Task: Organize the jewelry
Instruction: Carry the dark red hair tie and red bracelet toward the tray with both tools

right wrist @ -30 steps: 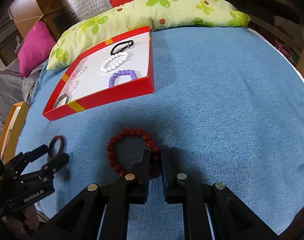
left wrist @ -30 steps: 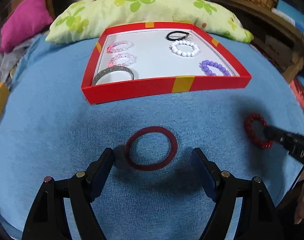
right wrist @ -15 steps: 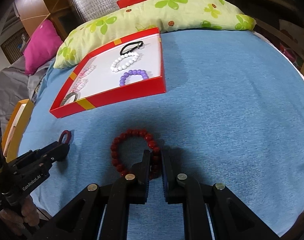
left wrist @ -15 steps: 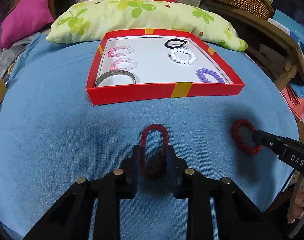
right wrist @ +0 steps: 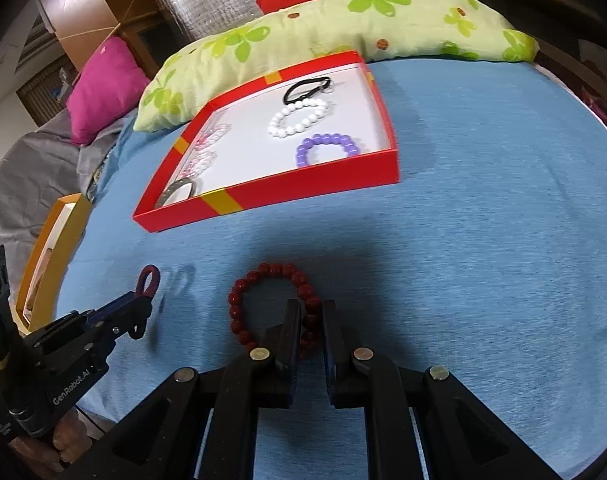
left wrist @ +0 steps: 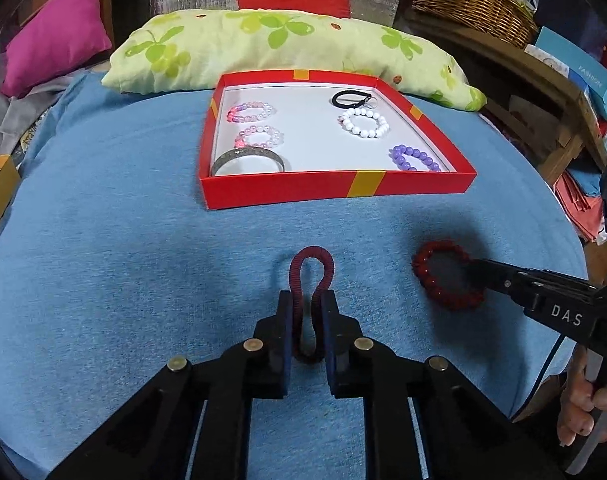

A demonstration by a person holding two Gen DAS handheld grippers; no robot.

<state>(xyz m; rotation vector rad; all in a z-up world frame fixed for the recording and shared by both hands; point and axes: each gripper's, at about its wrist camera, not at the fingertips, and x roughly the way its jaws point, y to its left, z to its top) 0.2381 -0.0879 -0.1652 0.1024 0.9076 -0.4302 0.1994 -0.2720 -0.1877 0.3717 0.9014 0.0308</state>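
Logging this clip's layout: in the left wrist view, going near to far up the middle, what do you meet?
Left claw shut on the dark red elastic band → bare blue cloth → red tray's front wall → silver bangle → pink bead bracelets → green floral pillow → red cushion.

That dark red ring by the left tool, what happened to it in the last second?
The left gripper closed its jaws on the dark red ring, squeezing it from a round loop into a narrow one, and appears to have raised it. The right gripper stayed shut on the red bead bracelet. The bracelets in the red tray stayed put.
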